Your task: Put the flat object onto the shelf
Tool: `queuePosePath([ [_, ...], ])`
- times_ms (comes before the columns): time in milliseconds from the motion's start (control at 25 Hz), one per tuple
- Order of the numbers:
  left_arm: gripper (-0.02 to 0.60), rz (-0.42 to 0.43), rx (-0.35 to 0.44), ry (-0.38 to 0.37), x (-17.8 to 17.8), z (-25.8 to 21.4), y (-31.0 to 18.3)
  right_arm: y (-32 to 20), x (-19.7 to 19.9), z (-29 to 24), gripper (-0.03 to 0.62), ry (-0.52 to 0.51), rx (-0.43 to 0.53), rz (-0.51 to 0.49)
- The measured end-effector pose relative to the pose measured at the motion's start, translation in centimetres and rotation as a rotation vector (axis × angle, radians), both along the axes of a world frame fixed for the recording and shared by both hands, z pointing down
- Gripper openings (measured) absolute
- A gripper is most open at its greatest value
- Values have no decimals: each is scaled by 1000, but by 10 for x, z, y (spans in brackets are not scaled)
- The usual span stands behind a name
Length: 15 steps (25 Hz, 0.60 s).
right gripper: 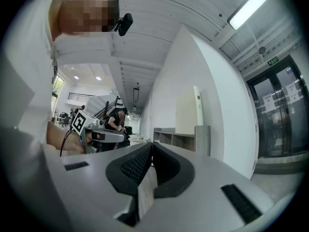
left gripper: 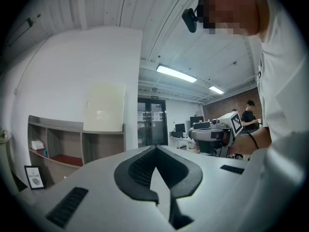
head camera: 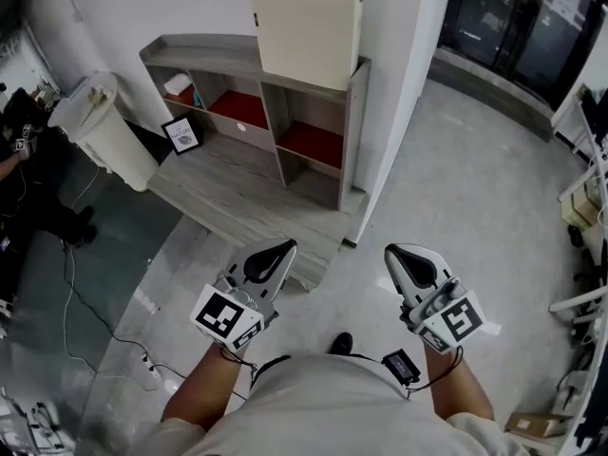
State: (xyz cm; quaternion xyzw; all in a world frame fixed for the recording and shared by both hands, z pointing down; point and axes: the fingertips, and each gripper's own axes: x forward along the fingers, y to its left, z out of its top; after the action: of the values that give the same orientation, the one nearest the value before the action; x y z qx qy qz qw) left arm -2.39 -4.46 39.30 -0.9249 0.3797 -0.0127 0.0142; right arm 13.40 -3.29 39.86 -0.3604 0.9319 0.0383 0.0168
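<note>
A small black-framed picture [head camera: 180, 134] leans upright on the low grey platform against the grey shelf unit [head camera: 275, 93]; the left gripper view shows the picture [left gripper: 34, 176] at its lower left. A tall cream panel [head camera: 306, 22] stands on top of the shelf. My left gripper [head camera: 285, 245] and right gripper [head camera: 391, 251] hang side by side over the floor, well short of the shelf and pointing toward it. The left gripper [left gripper: 155, 147] has its tips together, and the right gripper [right gripper: 151, 144] is likewise shut. I see nothing held in either.
A white bin [head camera: 100, 131] stands left of the shelf, with a seated person in dark clothes [head camera: 28, 160] beyond it. Cables [head camera: 104, 321] trail over the floor at left. A white wall corner [head camera: 399, 84] rises right of the shelf. Glass doors [head camera: 532, 27] are far right.
</note>
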Motion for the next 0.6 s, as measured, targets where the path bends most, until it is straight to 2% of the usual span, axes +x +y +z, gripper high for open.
queuePosePath([
  [320, 12, 71, -4, 6, -46, -1, 45, 44, -46, -5, 20, -13, 7, 97],
  [600, 12, 87, 20, 12, -95, 2, 82, 88, -95, 8, 20, -10, -8, 153],
])
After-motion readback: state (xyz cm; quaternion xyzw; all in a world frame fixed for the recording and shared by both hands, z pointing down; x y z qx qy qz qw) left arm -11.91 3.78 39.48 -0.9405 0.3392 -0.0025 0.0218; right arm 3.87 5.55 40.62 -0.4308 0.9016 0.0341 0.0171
